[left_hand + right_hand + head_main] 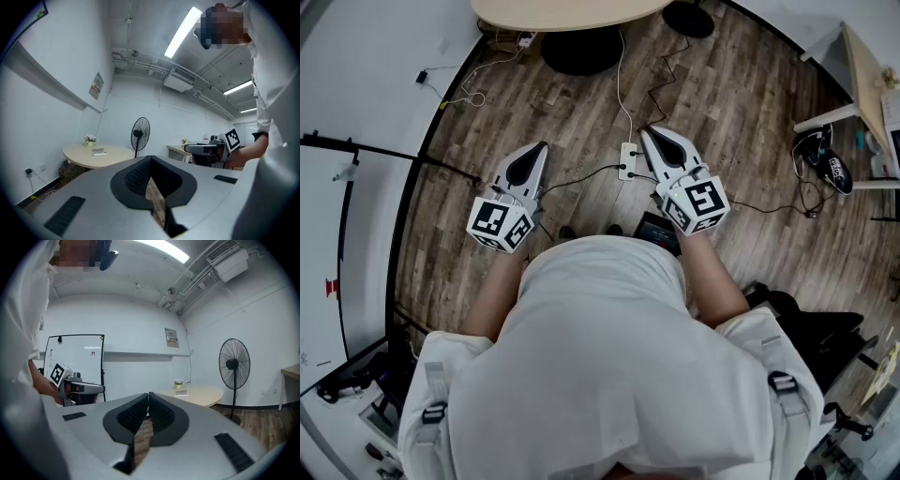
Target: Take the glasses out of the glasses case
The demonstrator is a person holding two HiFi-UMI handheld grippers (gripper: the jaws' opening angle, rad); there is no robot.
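Note:
No glasses case and no glasses show in any view. I stand over a wooden floor [581, 122] and hold both grippers out at waist height, side by side. In the head view my left gripper [543, 146] points forward and its jaws are shut on nothing. My right gripper [646, 130] is level with it, also shut and empty. The left gripper view looks along the left gripper [149, 160], whose pads meet at the tip. The right gripper view shows the right gripper [148, 394] with its pads pressed together.
A round table [572, 11] stands ahead, with a fan base [581, 52] under its edge. A white power strip [628, 161] and cables lie on the floor below the grippers. A whiteboard [323, 234] is at the left, a desk [862, 75] at the right.

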